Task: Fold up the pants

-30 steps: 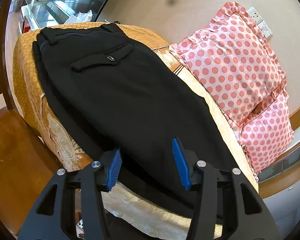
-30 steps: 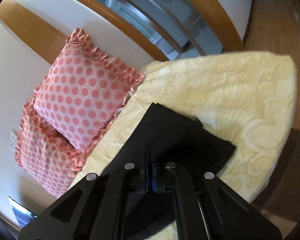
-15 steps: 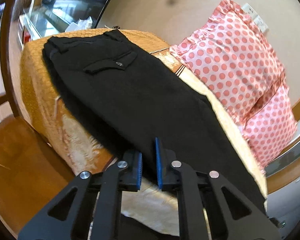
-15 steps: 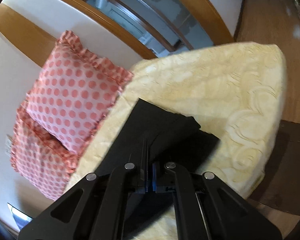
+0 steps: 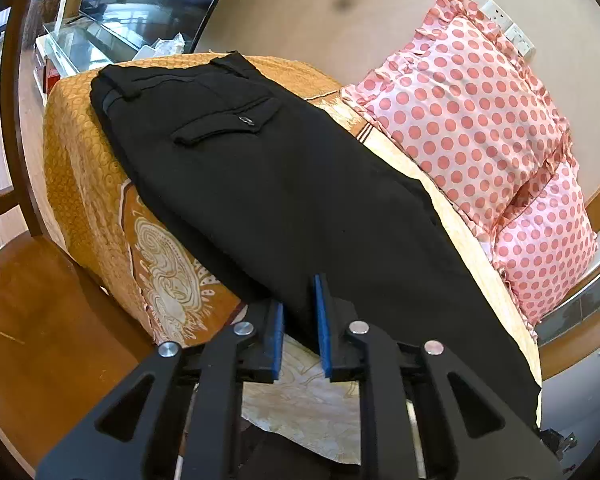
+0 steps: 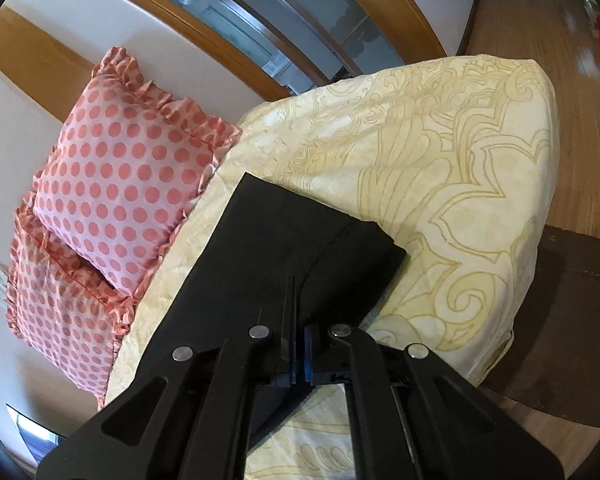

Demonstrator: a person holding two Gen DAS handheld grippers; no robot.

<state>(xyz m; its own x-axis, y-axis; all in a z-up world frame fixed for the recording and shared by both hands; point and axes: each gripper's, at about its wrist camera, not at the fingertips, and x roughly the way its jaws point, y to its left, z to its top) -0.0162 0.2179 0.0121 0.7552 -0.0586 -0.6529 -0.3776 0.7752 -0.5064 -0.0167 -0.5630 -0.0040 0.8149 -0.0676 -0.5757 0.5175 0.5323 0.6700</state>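
pants (image 5: pixel 284 184) spread lengthwise along the bed (image 5: pixel 84 168), black, already doubled leg over leg, waistband and back pocket toward upper left of the left wrist frame, hems at centre of the right wrist frame beside the dotted pillows (image 6: pixel 124 184). crosswise folds not yet made, so judged early to midway. left gripper (image 5: pixel 300 332) at lower centre, blue fingers (image 5: pixel 278 340) nearly closed on the near edge of the cloth, a narrow gap left with fabric in it. right gripper (image 6: pixel 300 350) at lower centre, fingers pressed together on the leg near the hems. versus a second earlier: left fingers gone from wide apart to almost shut on the edge; right unchanged in grip, hems slid lower and looking flatter in frame
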